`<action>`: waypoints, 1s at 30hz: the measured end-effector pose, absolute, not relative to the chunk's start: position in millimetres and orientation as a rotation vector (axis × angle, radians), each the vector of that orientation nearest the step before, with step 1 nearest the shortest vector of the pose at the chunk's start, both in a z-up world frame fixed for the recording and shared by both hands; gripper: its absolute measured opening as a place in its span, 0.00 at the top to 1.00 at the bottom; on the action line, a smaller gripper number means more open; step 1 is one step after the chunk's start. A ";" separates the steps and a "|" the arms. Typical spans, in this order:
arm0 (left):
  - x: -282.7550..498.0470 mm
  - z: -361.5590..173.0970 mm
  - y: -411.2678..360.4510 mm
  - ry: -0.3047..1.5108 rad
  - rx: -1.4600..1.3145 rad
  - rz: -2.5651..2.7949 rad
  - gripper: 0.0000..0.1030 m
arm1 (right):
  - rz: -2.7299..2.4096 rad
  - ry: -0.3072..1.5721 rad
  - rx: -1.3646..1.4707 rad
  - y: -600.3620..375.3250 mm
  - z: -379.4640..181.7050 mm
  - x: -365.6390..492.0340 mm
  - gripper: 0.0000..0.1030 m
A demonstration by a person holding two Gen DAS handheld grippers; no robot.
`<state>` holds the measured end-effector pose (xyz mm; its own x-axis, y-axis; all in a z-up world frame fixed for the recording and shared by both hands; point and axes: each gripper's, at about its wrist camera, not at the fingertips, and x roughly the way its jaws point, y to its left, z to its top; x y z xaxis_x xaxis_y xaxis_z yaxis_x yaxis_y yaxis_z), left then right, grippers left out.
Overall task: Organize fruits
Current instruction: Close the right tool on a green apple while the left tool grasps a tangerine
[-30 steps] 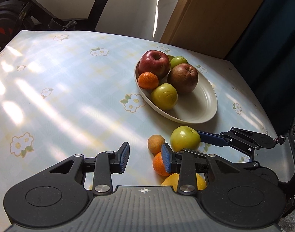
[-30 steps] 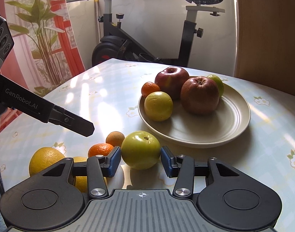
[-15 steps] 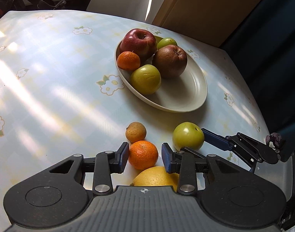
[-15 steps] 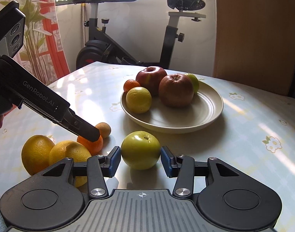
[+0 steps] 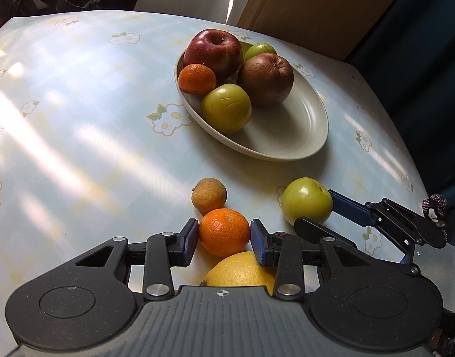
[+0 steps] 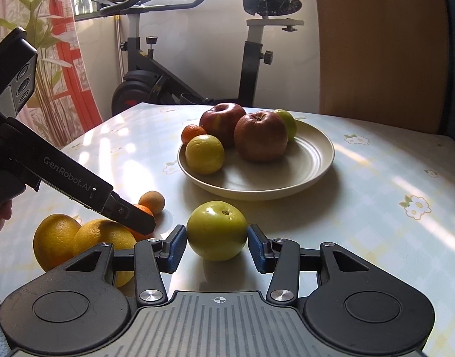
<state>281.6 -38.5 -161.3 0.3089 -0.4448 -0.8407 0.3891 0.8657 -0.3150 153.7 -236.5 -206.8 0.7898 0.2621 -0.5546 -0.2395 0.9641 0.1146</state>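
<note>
A mandarin (image 5: 224, 231) lies on the worktop (image 5: 78, 136) between the left gripper (image 5: 224, 239) jaws, which stand narrow beside it, seemingly not pressing. At its 12 o'clock is a small brown fruit (image 5: 209, 195); at 2 o'clock a green apple (image 6: 217, 230) sits between the right gripper (image 6: 217, 248) jaws, slim gaps either side. The plate (image 5: 302, 136) of fruit lies beyond.

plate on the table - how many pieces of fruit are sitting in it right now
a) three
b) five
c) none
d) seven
b) The plate holds five: a red apple, a brownish apple, a small orange, a yellow-green fruit in front and a green one at the back.
</note>
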 end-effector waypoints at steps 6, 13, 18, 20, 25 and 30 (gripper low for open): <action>277.5 -158.8 -36.8 1.101 -0.034 -0.557 0.62 | 0.269 0.600 0.052 -237.9 -207.8 153.5 0.59; 271.5 -146.3 -36.4 1.050 -0.008 -0.565 0.62 | 0.246 0.586 0.068 -241.8 -205.2 150.7 0.60; 268.4 -136.7 -38.3 1.008 0.024 -0.567 0.62 | 0.238 0.578 0.083 -245.2 -203.0 149.7 0.60; 268.0 -134.9 -38.1 1.001 0.026 -0.568 0.62 | 0.235 0.575 0.085 -245.5 -202.9 148.7 0.60; 265.1 -130.9 -35.4 0.982 0.032 -0.569 0.62 | 0.230 0.566 0.089 -246.3 -200.2 147.3 0.61; 263.1 -123.7 -35.7 0.952 0.047 -0.568 0.62 | 0.226 0.530 0.095 -250.2 -193.4 145.2 0.82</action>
<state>263.1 -35.7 -123.7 0.4465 -0.4380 -0.7803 0.4785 0.8537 -0.2054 145.2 -250.2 -193.4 0.8387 0.2374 -0.4901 -0.1886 0.9709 0.1476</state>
